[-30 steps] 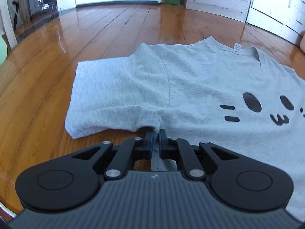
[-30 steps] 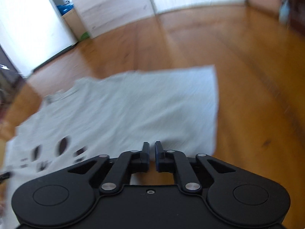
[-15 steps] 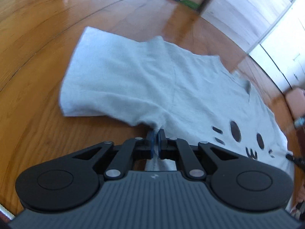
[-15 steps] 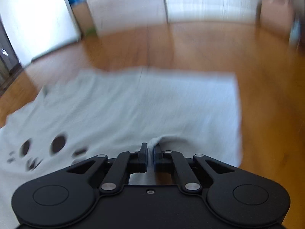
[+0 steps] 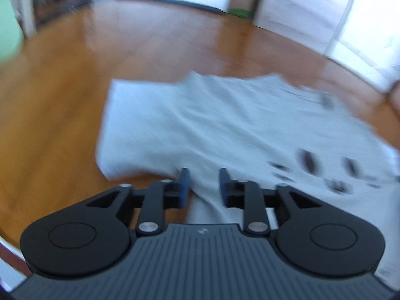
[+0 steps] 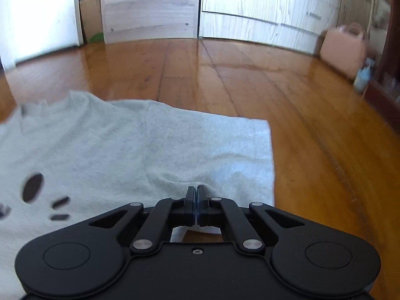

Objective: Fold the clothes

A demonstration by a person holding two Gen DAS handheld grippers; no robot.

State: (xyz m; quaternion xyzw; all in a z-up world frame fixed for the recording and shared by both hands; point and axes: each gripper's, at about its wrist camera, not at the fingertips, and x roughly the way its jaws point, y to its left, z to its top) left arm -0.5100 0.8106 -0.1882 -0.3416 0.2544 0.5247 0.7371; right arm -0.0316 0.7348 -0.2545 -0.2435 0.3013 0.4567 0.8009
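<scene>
A light grey T-shirt with a black cat-face print lies spread on the wooden floor. In the blurred left wrist view my left gripper stands open over the armpit of one sleeve, with cloth showing between its fingers. In the right wrist view the same T-shirt fills the lower left. My right gripper is shut on a raised pinch of cloth at the armpit of the other sleeve.
Glossy wooden floor surrounds the shirt. Pale wooden cabinets and drawers line the far wall. A pink case and a small bottle stand at the far right. A green object shows at the left edge.
My left gripper was shut on the shirt's armpit and has now opened. My right gripper closed fully on the cloth at the other armpit. Both views swung.
</scene>
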